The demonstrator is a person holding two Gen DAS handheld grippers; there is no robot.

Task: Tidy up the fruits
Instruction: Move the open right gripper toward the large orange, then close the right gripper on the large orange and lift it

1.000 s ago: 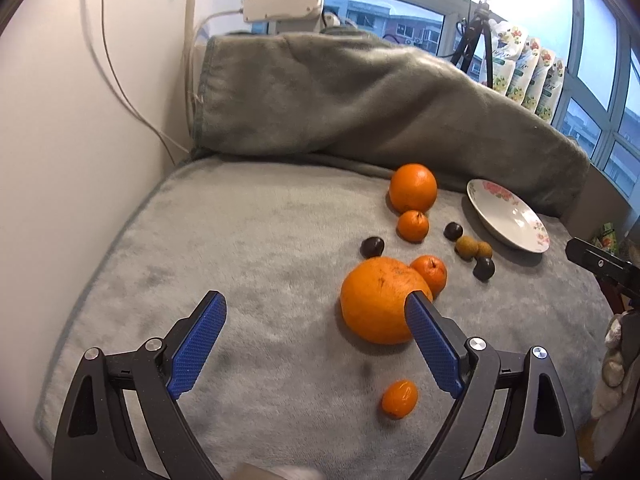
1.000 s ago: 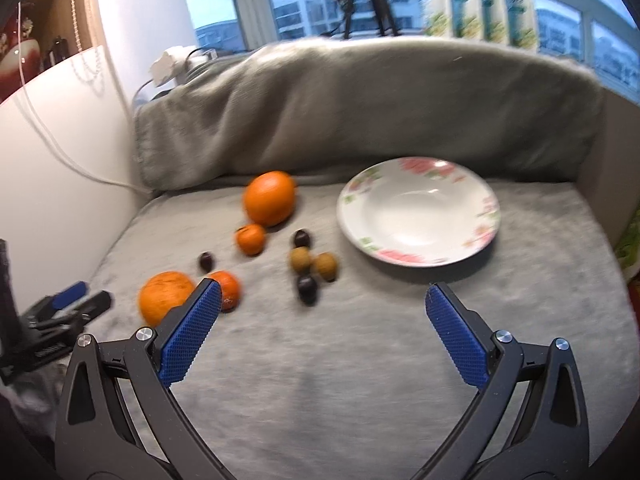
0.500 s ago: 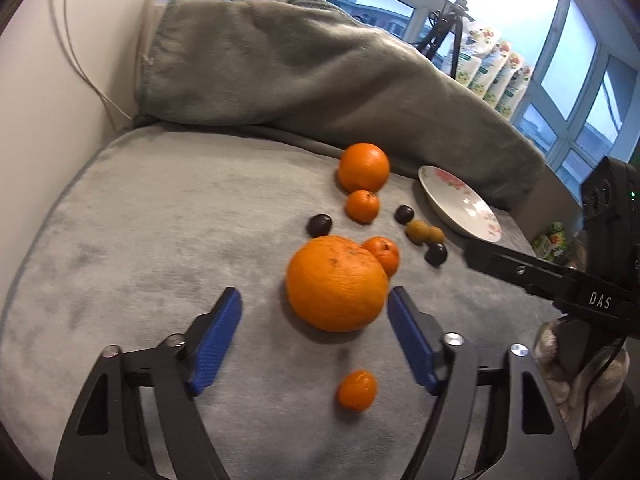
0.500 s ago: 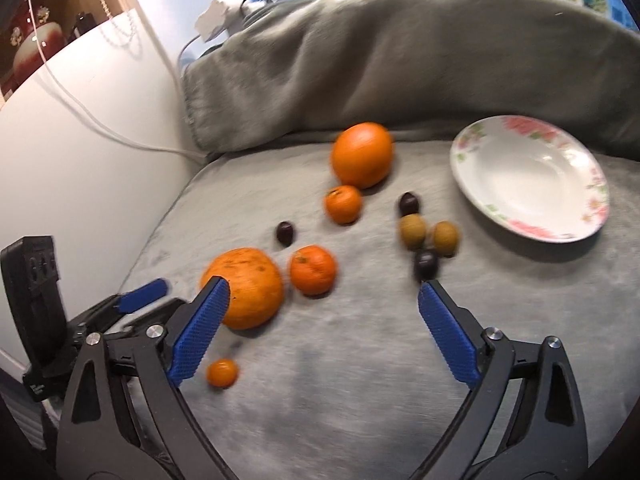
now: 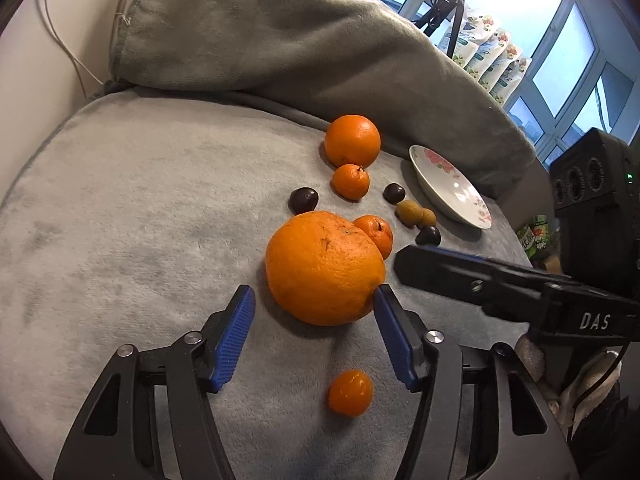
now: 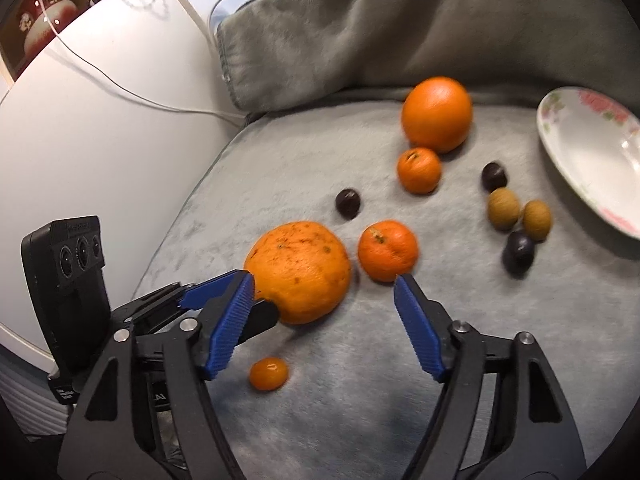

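A big rough orange (image 5: 325,268) lies on the grey blanket (image 5: 120,208); it also shows in the right wrist view (image 6: 299,270). My left gripper (image 5: 312,312) is open, its jaws on either side of the orange's near edge, the right pad at its skin. My right gripper (image 6: 323,294) is open and empty, close in front of the big orange and a tangerine (image 6: 387,250). A smooth orange (image 5: 352,140), a second tangerine (image 5: 351,181), a kumquat (image 5: 350,392), dark chestnuts (image 5: 303,200) and brown longans (image 6: 503,208) lie around. A floral white plate (image 5: 452,192) sits at the right.
A folded grey blanket (image 5: 280,40) rises behind the fruit. A white wall with a cable (image 6: 120,92) stands on the left. The left gripper's body (image 6: 68,280) crosses the right wrist view, and the right gripper's finger (image 5: 480,280) crosses the left wrist view.
Both grippers have moved in toward the big orange. The left jaws have narrowed around it. The right gripper has swung left from facing the plate to the orange and tangerine.
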